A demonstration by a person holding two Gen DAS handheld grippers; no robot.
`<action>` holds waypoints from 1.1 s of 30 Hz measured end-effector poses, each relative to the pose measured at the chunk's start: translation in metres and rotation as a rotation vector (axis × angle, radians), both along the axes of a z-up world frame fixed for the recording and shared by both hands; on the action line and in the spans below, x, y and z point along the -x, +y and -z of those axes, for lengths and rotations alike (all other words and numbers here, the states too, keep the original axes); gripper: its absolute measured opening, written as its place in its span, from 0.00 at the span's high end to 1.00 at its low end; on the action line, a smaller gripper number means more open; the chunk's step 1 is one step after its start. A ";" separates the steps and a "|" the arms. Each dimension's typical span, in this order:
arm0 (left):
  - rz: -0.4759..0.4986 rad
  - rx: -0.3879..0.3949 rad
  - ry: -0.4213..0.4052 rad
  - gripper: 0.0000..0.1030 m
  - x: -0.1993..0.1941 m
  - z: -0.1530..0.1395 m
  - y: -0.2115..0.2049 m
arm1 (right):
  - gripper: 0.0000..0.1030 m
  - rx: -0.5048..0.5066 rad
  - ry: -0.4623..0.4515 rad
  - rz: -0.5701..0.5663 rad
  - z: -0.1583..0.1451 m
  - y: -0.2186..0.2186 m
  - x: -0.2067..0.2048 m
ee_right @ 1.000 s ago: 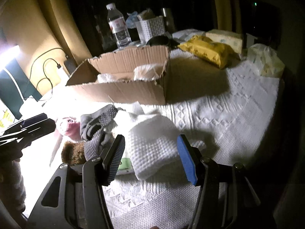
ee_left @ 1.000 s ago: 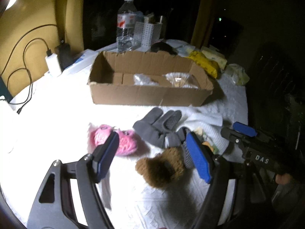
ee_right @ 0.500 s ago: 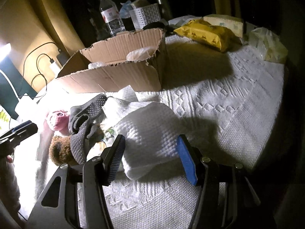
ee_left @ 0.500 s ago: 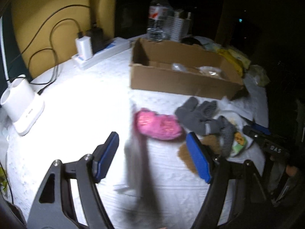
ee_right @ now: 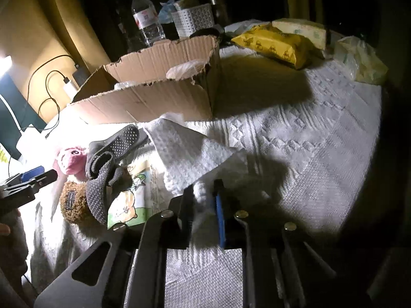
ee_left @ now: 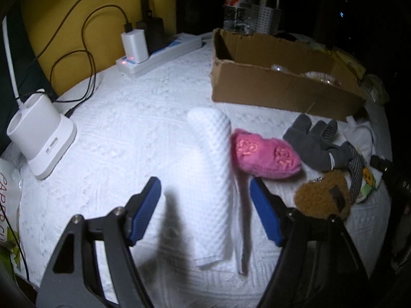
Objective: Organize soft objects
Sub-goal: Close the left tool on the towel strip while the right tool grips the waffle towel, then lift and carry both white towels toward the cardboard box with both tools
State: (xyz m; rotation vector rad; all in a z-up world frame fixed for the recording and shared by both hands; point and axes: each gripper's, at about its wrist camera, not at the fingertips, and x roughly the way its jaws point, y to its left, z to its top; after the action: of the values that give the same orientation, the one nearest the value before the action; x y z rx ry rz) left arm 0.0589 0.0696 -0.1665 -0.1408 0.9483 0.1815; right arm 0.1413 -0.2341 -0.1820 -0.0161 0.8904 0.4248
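right claw [ee_right: 204, 202] clamped on white towel [ee_right: 190, 154]; left claw [ee_left: 205, 205] spread wide over rolled towel [ee_left: 212, 177].

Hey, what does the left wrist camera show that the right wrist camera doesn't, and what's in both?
Only the left wrist view shows the rolled white towel lying between the open jaws of the left gripper, and the white charging dock.

Only the right wrist view shows the right gripper, jaws shut on the white waffle cloth, plus the yellow packet and the cartoon-printed pack.

Both show the cardboard box, the pink plush, the grey glove, the brown plush and the water bottle.
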 end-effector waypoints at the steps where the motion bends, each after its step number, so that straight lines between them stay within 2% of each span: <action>1: 0.011 0.000 0.014 0.50 -0.001 0.002 -0.001 | 0.87 -0.002 -0.009 0.000 -0.003 -0.001 0.001; 2: 0.015 0.001 0.018 0.52 -0.002 0.004 -0.003 | 0.87 -0.004 -0.016 0.002 -0.005 -0.002 0.003; 4: 0.037 0.005 0.023 0.67 -0.001 0.007 -0.006 | 0.88 -0.013 -0.036 0.008 -0.012 -0.005 0.005; 6: 0.052 0.006 0.020 0.73 -0.001 0.008 -0.009 | 0.88 -0.016 -0.051 0.010 -0.018 -0.006 0.007; 7: 0.062 0.009 0.017 0.81 0.000 0.007 -0.010 | 0.88 -0.019 -0.057 0.011 -0.021 -0.007 0.007; 10: 0.074 0.019 0.007 0.90 0.001 0.004 -0.011 | 0.88 -0.028 -0.073 0.015 -0.027 -0.010 0.009; 13: 0.076 0.037 -0.013 0.91 0.005 -0.002 -0.012 | 0.89 -0.041 -0.089 0.013 -0.036 -0.011 0.012; 22: 0.084 0.036 -0.119 0.92 0.021 -0.044 -0.015 | 0.89 -0.072 -0.148 -0.001 -0.062 -0.013 0.024; 33: 0.109 0.034 -0.185 0.92 0.025 -0.074 -0.020 | 0.89 -0.092 -0.191 -0.017 -0.084 -0.012 0.032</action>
State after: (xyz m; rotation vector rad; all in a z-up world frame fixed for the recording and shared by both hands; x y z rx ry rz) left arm 0.0334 0.0492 -0.0924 -0.1347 0.7728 0.0504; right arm 0.1091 -0.2461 -0.0977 0.0201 0.6825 0.4713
